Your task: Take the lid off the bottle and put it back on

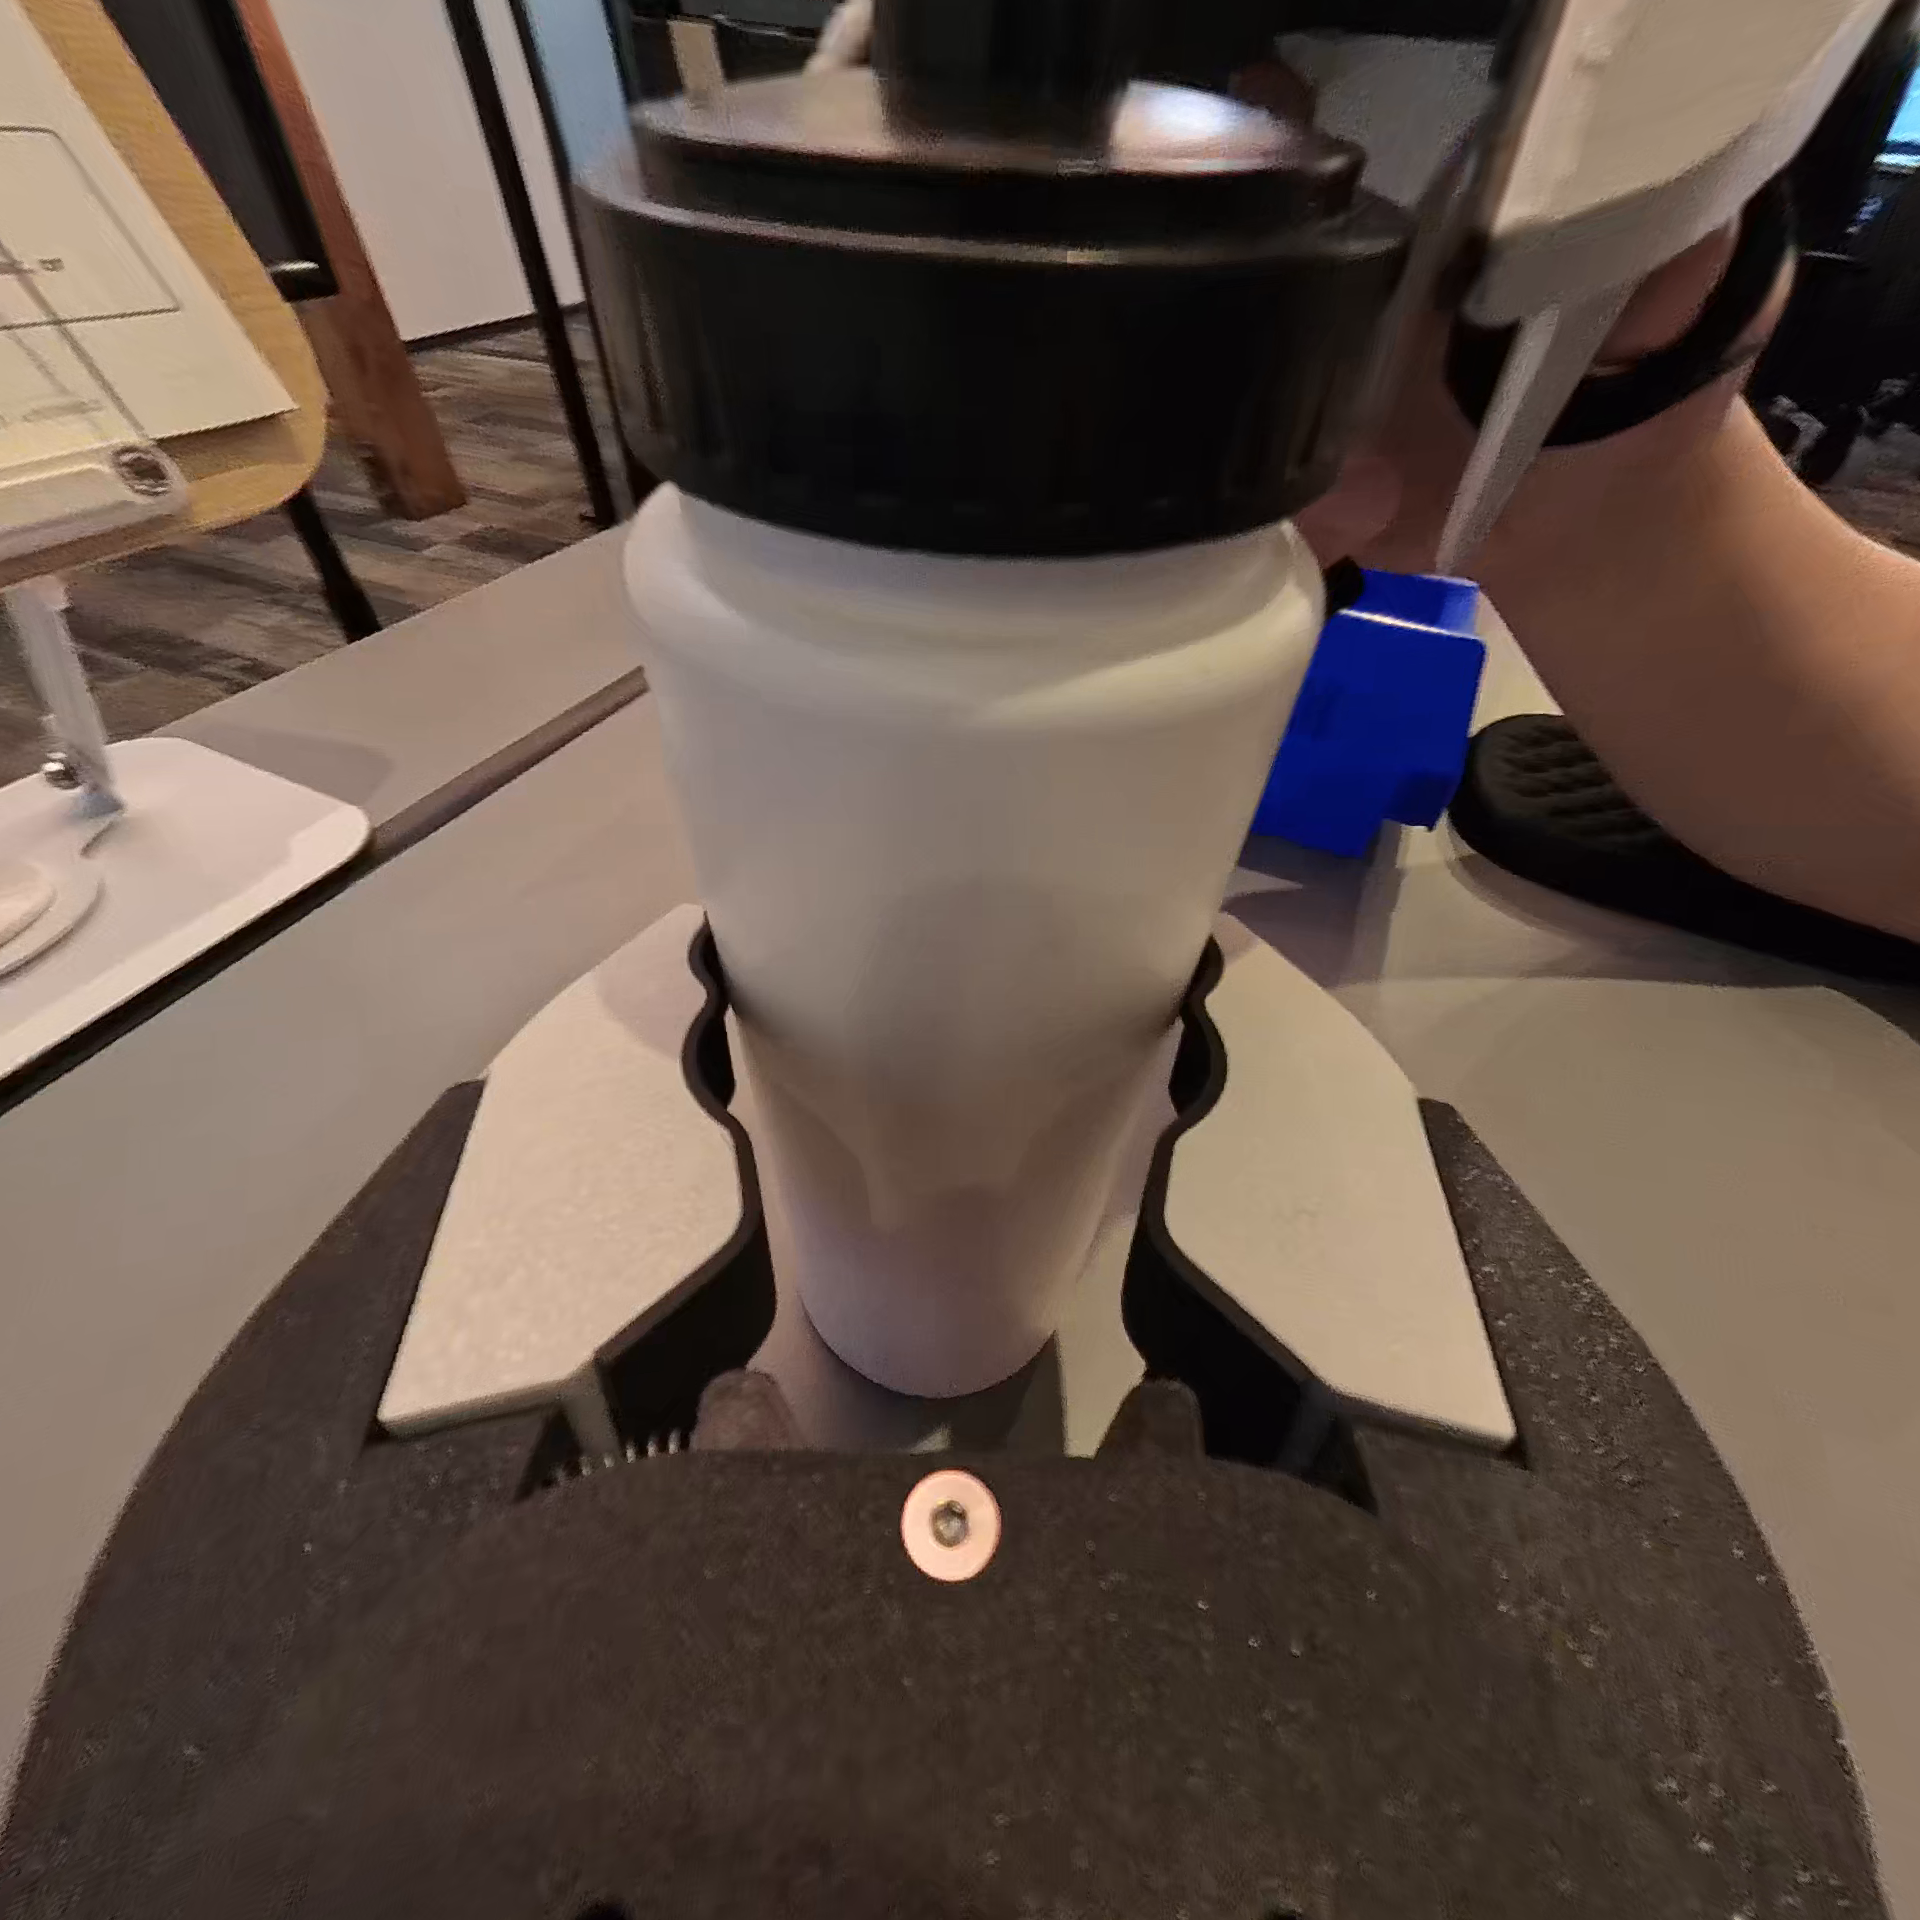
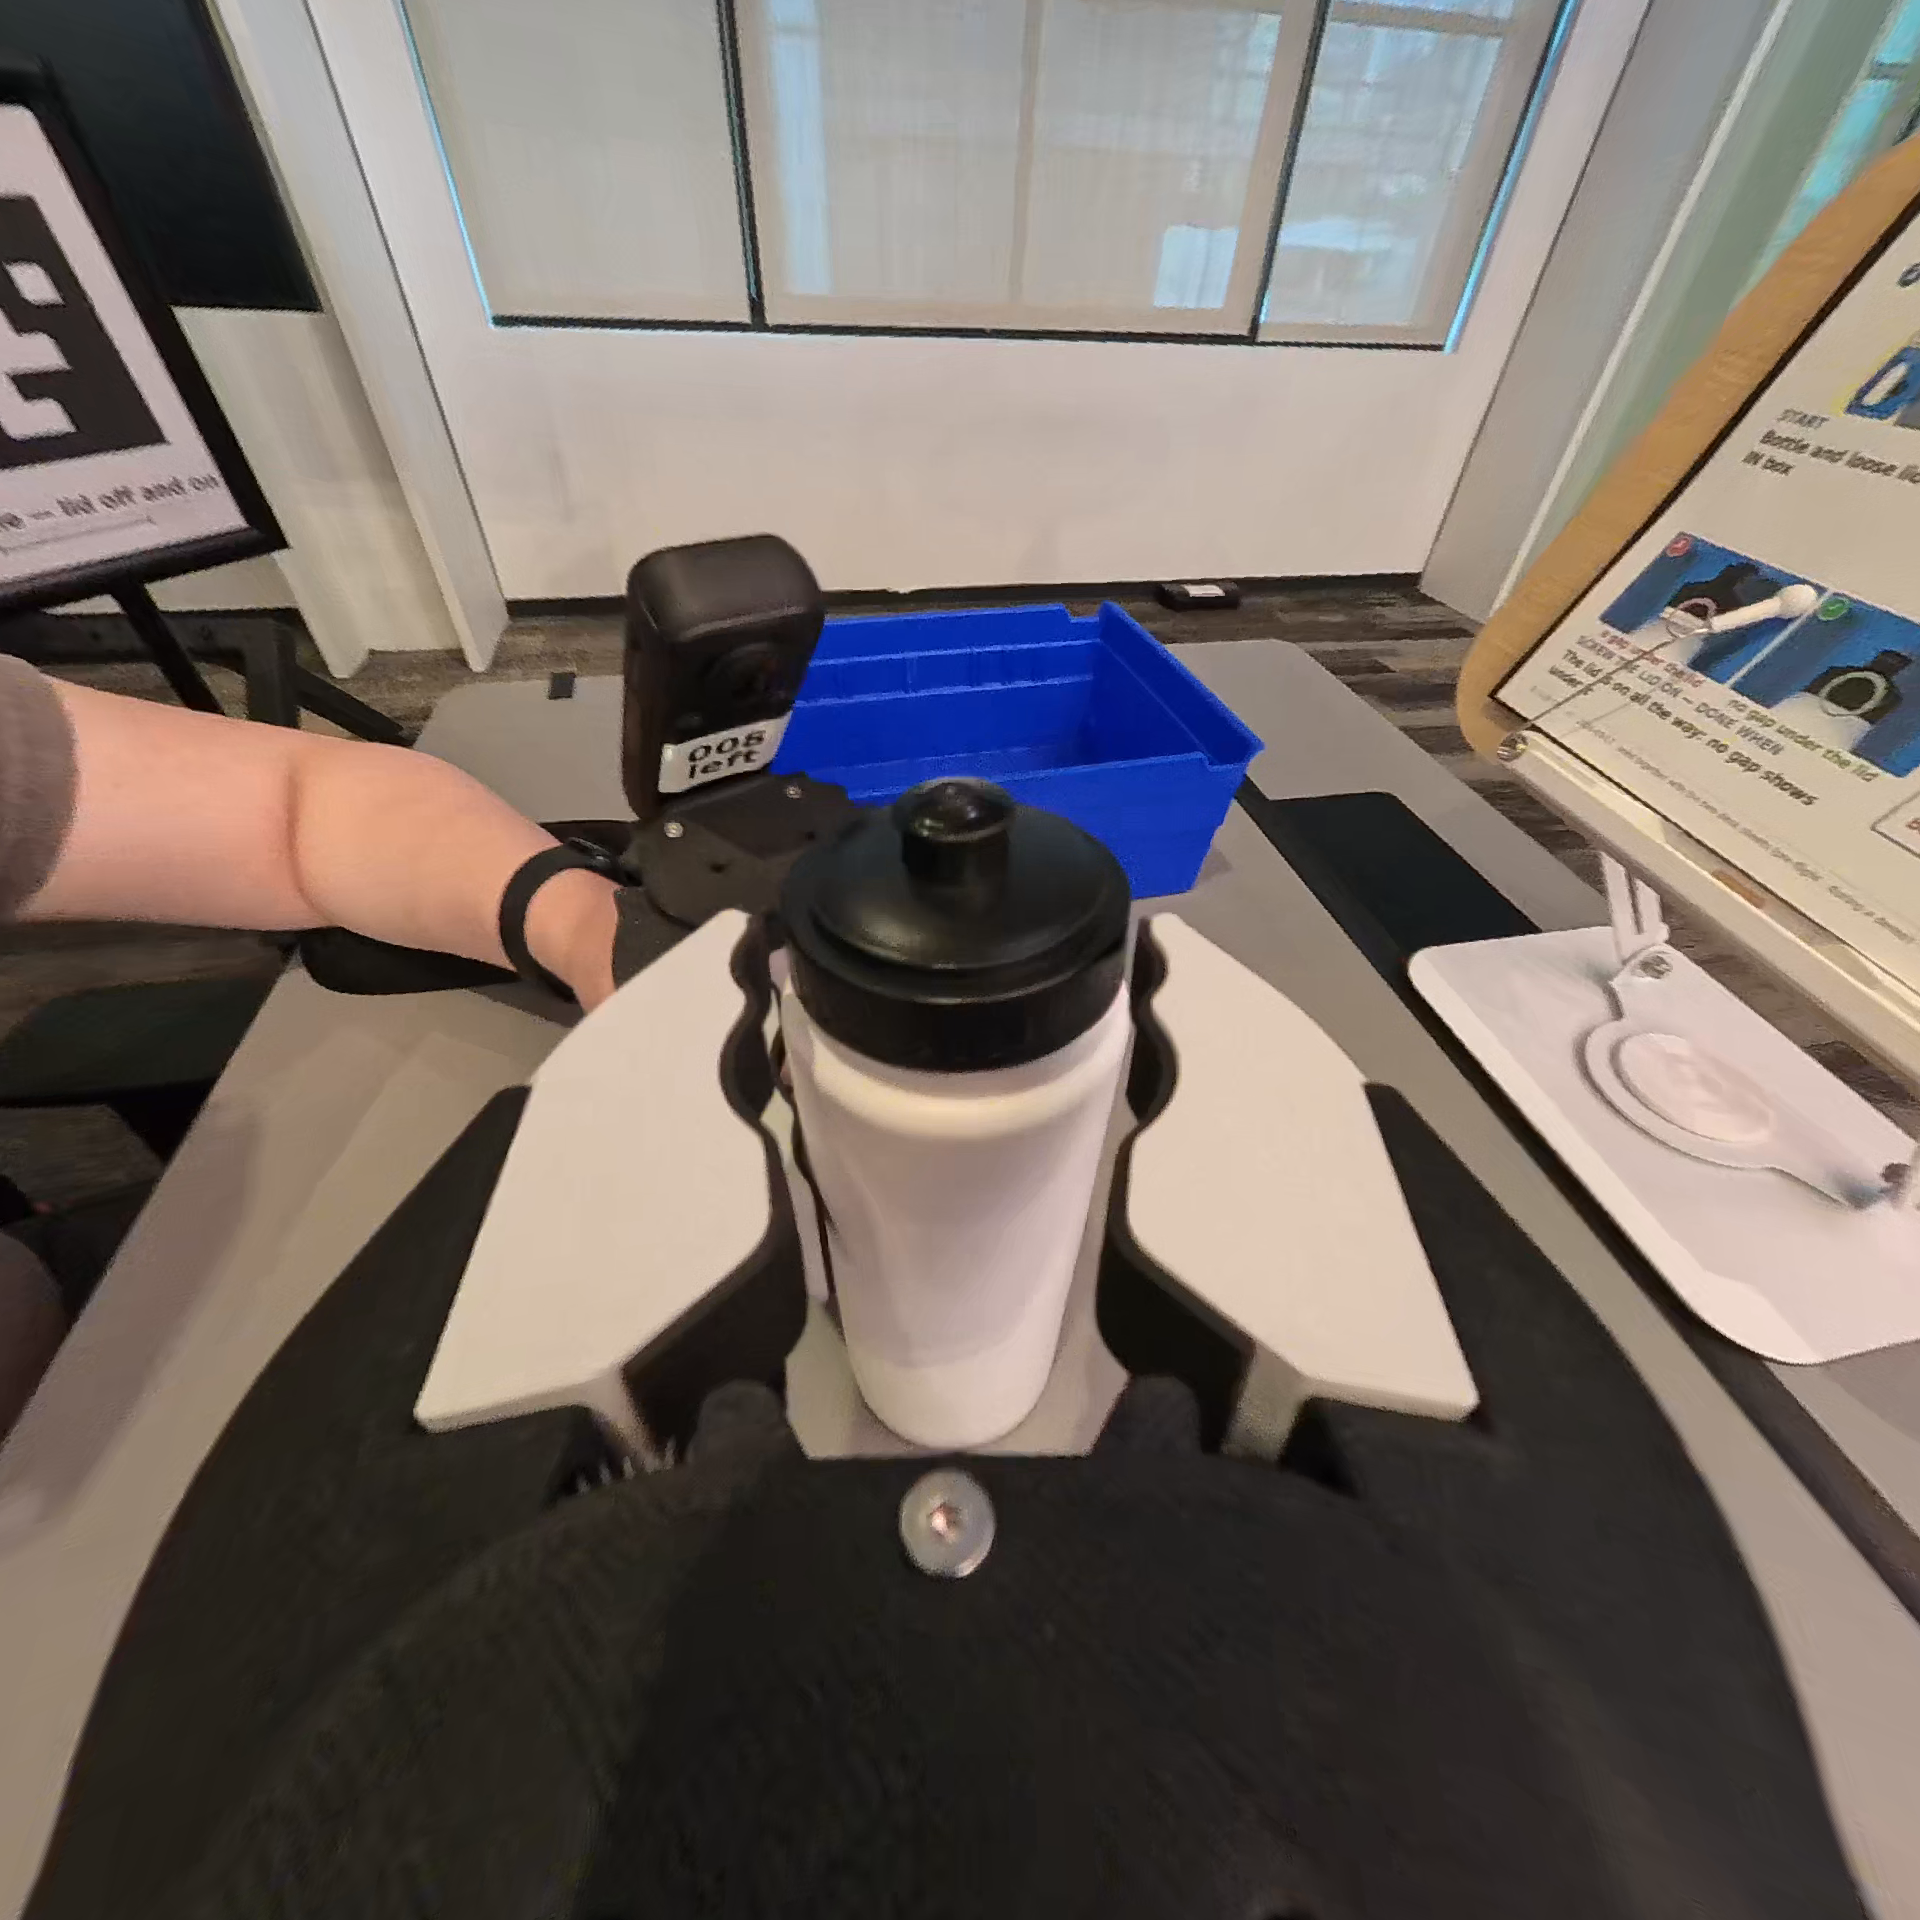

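- Right now one white bottle is standing upright on the grey table, with one black lid sitting on its top.
- One blue bin is sitting on the table just behind the bottle, open side up and with nothing visible in it.
- One instruction board on a white stand is leaning at the table's right edge, and a second sign is standing off to the left.
- Two grippers are working, one in each of the person's hands, both forearms reaching in low over the table.
- The left gripper is coming in level, its jaws pressing on the bottle's lower body from both sides, the scalloped pads touching the white wall.
- The right gripper is meeting the bottle from the opposite side and higher up, angled slightly downward.
- Its jaws are flanking the lid and the bottle's shoulder, very near both sides; whether they are actually gripping the lid I cannot tell.
- A black strap is circling the left wrist, and a black camera is riding on the left gripper.
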`<state>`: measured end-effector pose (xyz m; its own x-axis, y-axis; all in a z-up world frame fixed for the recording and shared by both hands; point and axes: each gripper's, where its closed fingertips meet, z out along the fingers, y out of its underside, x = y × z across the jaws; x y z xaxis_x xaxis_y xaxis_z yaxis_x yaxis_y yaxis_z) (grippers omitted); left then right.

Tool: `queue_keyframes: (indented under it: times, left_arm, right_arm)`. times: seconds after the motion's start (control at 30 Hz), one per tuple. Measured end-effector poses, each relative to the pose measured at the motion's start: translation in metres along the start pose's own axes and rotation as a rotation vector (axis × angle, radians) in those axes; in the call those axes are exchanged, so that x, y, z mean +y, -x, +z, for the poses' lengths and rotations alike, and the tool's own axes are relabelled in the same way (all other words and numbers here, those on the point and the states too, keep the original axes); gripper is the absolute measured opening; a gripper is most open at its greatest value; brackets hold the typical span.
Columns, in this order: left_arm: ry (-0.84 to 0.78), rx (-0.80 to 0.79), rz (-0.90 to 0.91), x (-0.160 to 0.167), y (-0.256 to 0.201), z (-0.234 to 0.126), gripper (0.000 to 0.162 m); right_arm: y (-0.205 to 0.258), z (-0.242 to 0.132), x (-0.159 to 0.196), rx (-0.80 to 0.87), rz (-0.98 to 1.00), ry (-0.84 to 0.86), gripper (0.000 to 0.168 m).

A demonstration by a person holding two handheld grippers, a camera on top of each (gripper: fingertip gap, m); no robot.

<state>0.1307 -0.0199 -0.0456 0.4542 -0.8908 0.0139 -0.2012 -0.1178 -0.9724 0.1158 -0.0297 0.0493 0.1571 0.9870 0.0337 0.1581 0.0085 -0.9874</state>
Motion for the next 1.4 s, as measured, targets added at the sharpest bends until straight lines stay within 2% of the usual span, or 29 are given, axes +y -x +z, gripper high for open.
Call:
queue_keyframes:
  times: [0.13,0.27,0.7,0.87,0.93,1.4]
  left_arm:
    - [0.004,0.065,0.009,0.000,-0.011,0.002,0.084]
    - [0.012,0.086,0.015,0.000,-0.013,0.001,0.084]
    - [0.042,-0.047,-0.049,0.000,0.003,-0.002,0.084]
    - [0.002,-0.036,-0.079,0.000,0.004,0.000,0.085]
    - [0.039,-0.056,-0.055,0.009,0.007,0.005,0.093]
    - [0.079,-0.158,0.074,0.019,0.015,0.008,0.093]
  right_arm:
    - [0.003,0.000,0.007,-0.025,0.002,0.054,0.072]
    - [0.007,0.002,0.006,-0.041,-0.023,0.049,0.068]
    - [-0.003,0.016,0.004,0.130,0.029,0.011,0.068]
    - [-0.014,0.012,0.005,0.121,0.183,-0.026,0.068]
    - [-0.015,0.011,0.004,0.104,0.211,-0.050,0.068]
    - [-0.007,0.017,0.006,0.119,0.063,-0.031,0.068]
